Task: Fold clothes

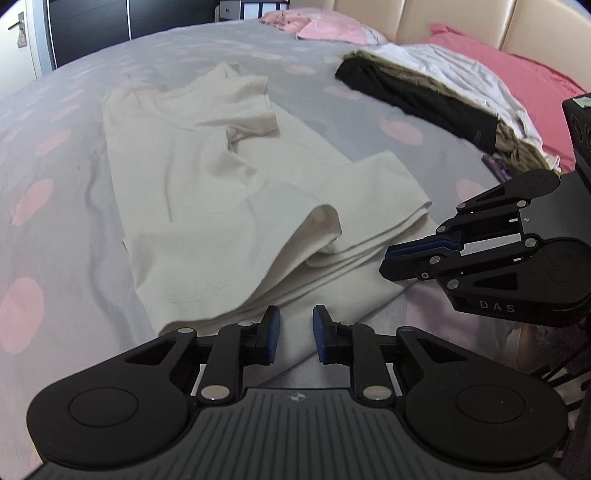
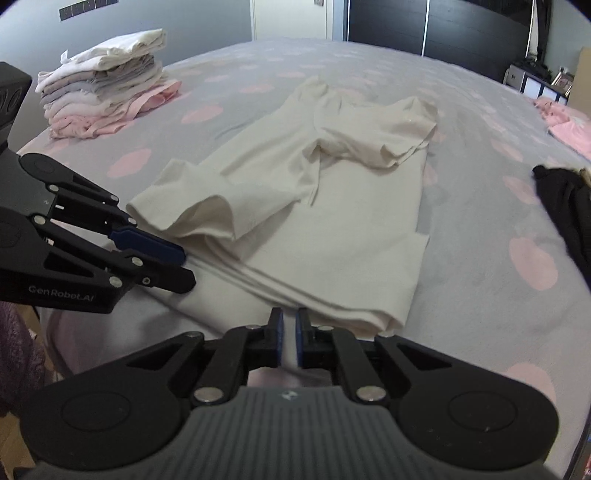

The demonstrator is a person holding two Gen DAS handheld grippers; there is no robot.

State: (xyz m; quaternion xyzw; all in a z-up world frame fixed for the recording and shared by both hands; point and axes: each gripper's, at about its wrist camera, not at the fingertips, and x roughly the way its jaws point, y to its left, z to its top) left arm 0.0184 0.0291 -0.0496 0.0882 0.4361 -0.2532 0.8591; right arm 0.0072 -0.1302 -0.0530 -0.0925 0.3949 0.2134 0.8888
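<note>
A cream T-shirt [image 1: 207, 192] [image 2: 332, 229] lies on the grey bed with pink spots [image 1: 55, 147], partly folded, one sleeve turned over the body. Its layered hem faces both grippers. In the left wrist view my left gripper [image 1: 295, 325] has a narrow gap between its blue pads; the hem's edge lies in that gap and the pads do not visibly press it. From the side, in the right wrist view, the left gripper [image 2: 186, 266] sits at the hem's left corner. My right gripper [image 2: 289, 328] [image 1: 386, 260] is shut, with pale cloth of the hem between its pads.
A tall stack of folded clothes [image 2: 107, 88] stands at the bed's far left. A black garment [image 1: 417, 99] [image 2: 565, 206] and a white and tan pile [image 1: 461, 74] lie to the right, by a pink pillow [image 1: 524, 85]. Pink clothes [image 1: 325, 26] lie farther back.
</note>
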